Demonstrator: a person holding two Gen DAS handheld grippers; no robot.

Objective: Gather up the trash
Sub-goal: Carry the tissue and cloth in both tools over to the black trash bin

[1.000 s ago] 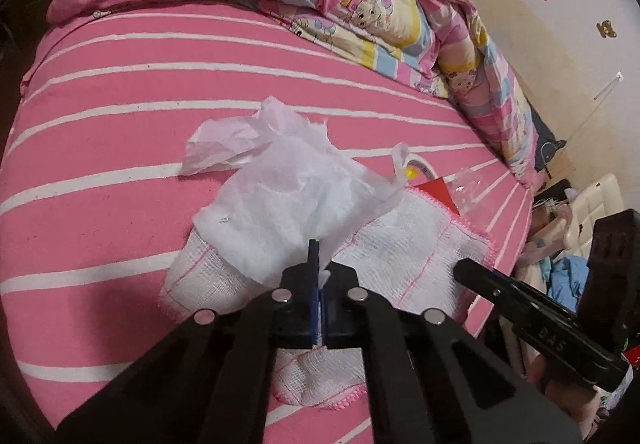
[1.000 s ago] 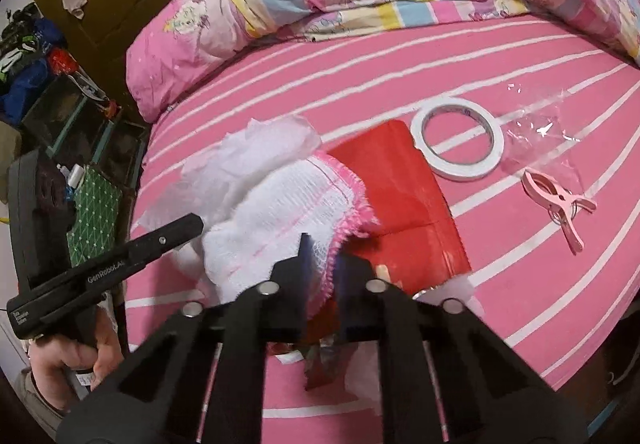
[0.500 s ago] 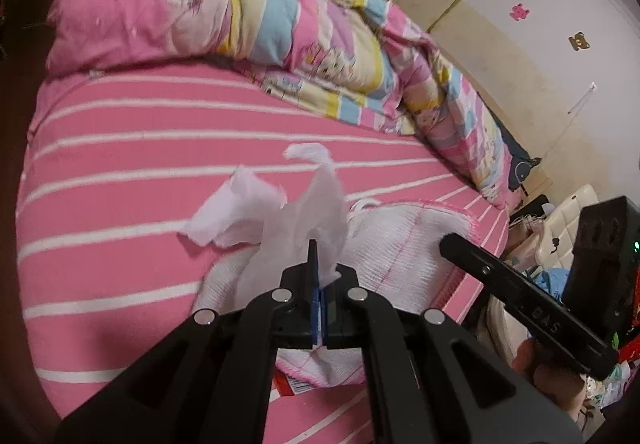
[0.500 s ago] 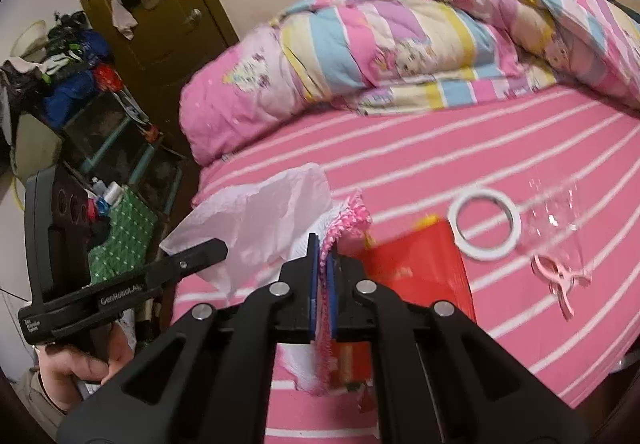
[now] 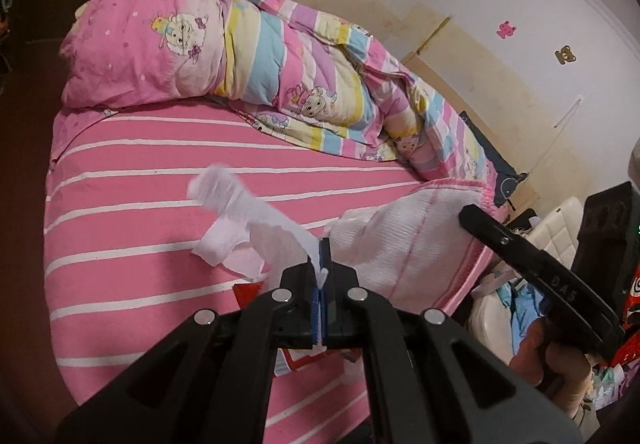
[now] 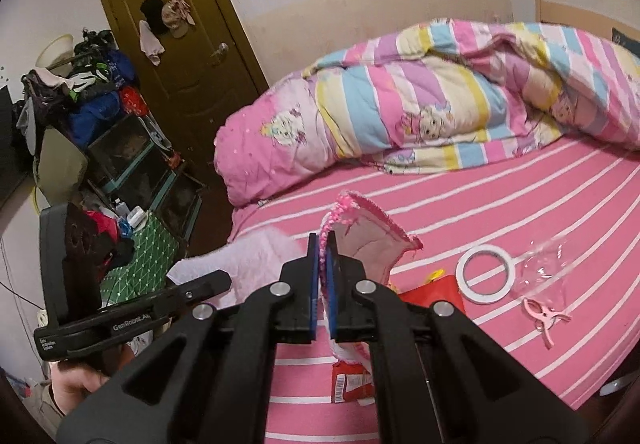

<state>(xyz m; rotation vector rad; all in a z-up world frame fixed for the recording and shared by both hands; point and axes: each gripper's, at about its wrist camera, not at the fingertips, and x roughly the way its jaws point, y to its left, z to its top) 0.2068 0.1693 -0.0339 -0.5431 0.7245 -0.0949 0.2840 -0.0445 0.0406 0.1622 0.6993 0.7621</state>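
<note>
Two grippers clamped, each lifting something soft off the striped bed.

Left gripper [image 5: 323, 276] has its jaws pressed together on a thin white tissue [image 5: 256, 220], pinched at one edge so the rest trails up and away over the pink striped sheet [image 5: 140, 228]; right gripper [image 6: 323, 264] is closed on the pink-trimmed white cloth [image 6: 360, 240], gripped at its folded hem, with the cloth draping down between the fingers. Both pieces look feather-light and limp, so a pinch at any edge should carry them, though the tissue may well tear or slip free if snagged. Under the cloth lies a red wrapper [image 6: 436, 290], flat and probably slick, best taken at a raised corner. Further right sit a tape roll [image 6: 485, 273], crumpled clear plastic [image 6: 548, 268] and a pink clothes peg [image 6: 545, 316].
</note>
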